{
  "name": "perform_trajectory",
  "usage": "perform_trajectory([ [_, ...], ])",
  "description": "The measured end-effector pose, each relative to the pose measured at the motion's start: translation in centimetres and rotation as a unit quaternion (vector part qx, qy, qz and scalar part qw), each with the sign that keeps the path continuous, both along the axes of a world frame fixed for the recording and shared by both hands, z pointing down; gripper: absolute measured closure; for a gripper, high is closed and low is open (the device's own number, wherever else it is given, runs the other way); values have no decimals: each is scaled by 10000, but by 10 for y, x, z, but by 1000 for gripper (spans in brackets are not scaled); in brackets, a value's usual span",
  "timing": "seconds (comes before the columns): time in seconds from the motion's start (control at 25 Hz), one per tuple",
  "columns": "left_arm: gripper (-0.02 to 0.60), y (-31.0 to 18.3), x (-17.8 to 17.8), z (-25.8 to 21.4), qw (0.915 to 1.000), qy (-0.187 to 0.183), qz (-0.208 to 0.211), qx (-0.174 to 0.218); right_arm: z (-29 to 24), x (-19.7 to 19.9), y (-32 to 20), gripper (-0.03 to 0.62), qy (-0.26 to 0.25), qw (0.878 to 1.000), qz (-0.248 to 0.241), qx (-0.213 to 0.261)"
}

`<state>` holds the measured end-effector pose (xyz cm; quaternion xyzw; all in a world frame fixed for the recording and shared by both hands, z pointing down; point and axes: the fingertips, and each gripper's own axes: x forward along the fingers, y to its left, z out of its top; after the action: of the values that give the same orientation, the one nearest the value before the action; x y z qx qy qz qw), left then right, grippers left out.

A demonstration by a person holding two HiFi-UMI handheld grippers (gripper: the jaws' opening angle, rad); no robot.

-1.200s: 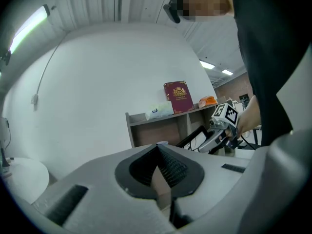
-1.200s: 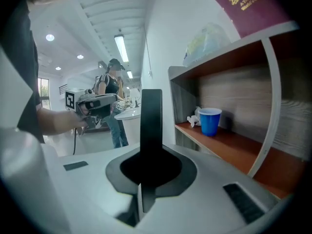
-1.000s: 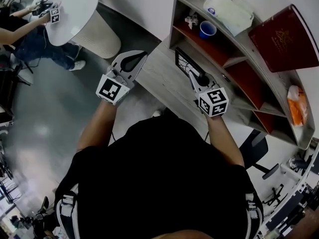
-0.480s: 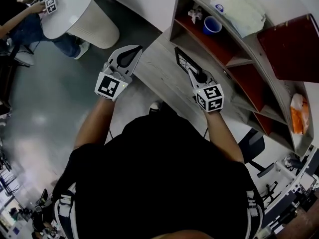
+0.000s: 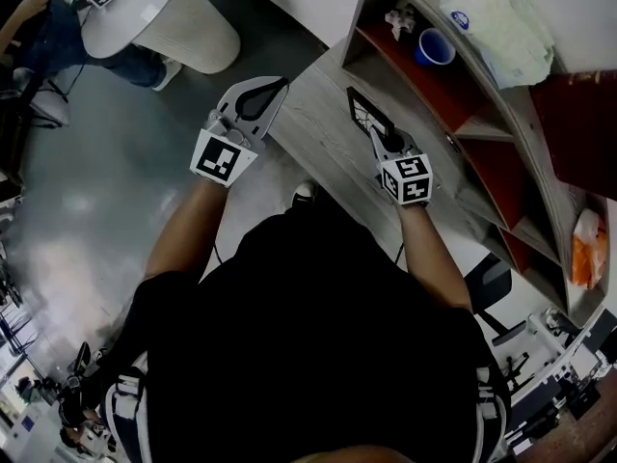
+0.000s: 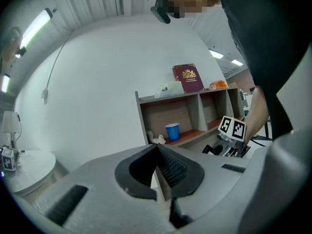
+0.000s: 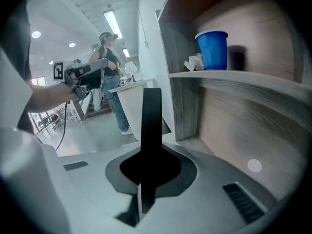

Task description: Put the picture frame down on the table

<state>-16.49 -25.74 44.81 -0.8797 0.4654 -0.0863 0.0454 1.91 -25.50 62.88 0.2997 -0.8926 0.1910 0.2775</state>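
Between right tongs (image 7: 145, 175), picture frame (image 7: 151, 115) edge-on

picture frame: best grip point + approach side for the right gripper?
Pinch the picture frame by its near edge, jaws across its thin thickness, coming from the person's side over the table front. It is a flat slab standing edge-on to the right gripper, which is shut on that edge. The shelf unit likely blocks the far side.
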Motion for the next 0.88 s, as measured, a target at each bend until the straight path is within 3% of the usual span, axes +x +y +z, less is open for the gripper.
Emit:
perform_trajectory([
  [0.6, 565, -19, -14, 29, 9993, -229, -99, -272, 71, -26, -36, 577, -123, 9987, 92, -492],
  [0.88, 565, -22, -27, 45, 9984, -359, -108, -415, 105, -36, -45, 577, -283, 9940, 428, -962],
])
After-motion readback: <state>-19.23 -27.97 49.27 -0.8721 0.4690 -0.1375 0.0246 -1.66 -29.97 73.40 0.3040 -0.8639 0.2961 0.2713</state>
